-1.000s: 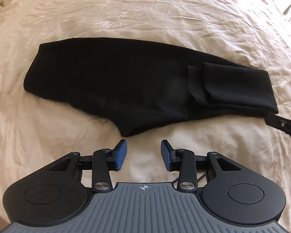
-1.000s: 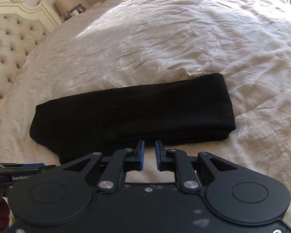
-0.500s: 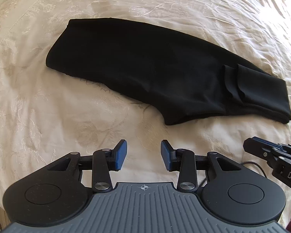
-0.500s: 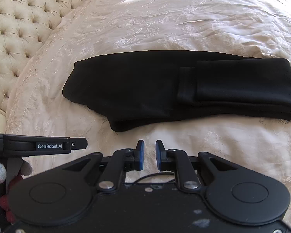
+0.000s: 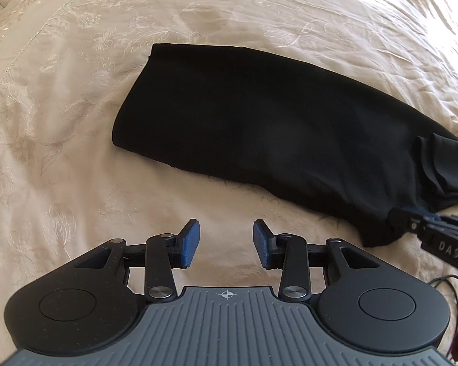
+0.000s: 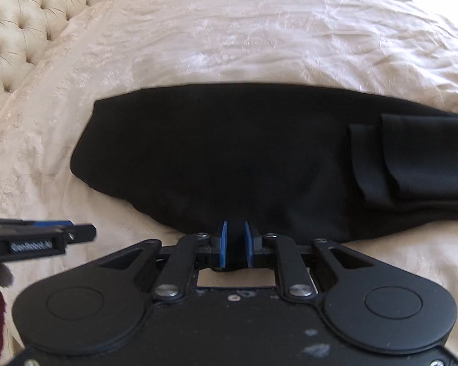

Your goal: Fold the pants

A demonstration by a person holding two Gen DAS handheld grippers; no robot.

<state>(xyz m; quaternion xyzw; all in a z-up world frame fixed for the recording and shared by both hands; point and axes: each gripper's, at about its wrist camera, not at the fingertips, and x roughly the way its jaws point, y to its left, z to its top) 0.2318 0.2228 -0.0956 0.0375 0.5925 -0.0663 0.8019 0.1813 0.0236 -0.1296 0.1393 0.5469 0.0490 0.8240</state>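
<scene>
**Both claws sliding in on the pants**

Since a second ago both views are showing the pants much larger and lower in frame: both claws are travelling across the bed toward the near edge of the cloth, dipping a little. Earlier the right claw was sitting off near the leg end; now it is over the crotch-side bulge.

Pants (image 5: 259,128), black, are lying flat on the cream bedspread (image 5: 61,152), already folded lengthwise, waist end pointing to the picture's left, legs running off to the right. Leg ends are doubled back on top, showing as stepped layers (image 6: 397,158) at the right side of the right wrist view.

Left claw (image 5: 226,241) is hanging over bare bedspread, just short of the pants' near edge, blue pads (image 5: 190,239) standing clearly apart, nothing between them, not touching cloth.

Right claw (image 6: 235,244) is sitting at the pants' near hem, pads (image 6: 223,244) narrowly apart with a dark slot between them. Black cloth is directly behind the tips; whether any is pinched in the slot, cannot tell. The right wrist view is blurred.

Each claw is poking into the other's view: right one at the right edge (image 5: 436,238) touching or overlapping the pants' lower corner, left one at the left edge (image 6: 45,235) over bedspread. Tufted headboard (image 6: 21,24) is showing upper left.
</scene>
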